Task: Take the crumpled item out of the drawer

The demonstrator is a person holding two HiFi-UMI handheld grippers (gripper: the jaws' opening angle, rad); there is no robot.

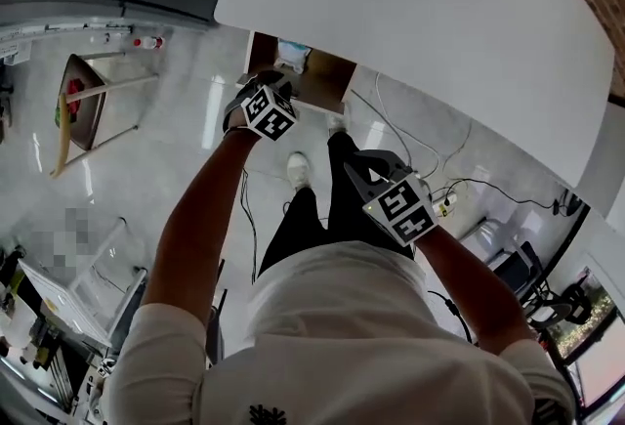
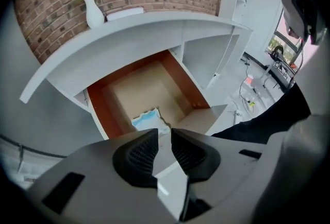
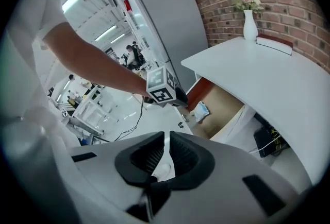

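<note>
Under the white table (image 2: 154, 30), the drawer (image 2: 98, 109) stands pulled out. The crumpled item (image 2: 147, 119), pale blue and white, lies on the drawer floor toward the near end, close to one side wall. The left claw (image 2: 164, 133) is held above the drawer's outer edge, just short of the item. Its jaws are a little apart, with nothing between them and nothing touched. The right claw (image 3: 166, 135) is kept well back from the drawer, its jaws all but together and empty.

The step in hand is judged to be the reach and grasp, with the item not yet taken. For a clean pick, the left jaws would best be spread wider than the crumpled bulk before the claw is lowered, since the present gap looks too narrow for it. The claw should be centred over a raised fold rather than a flat edge and brought down clear of the side wall. Once it is closed firmly, the item should be lifted straight up so that nothing catches on the drawer front or the table's underside.
</note>
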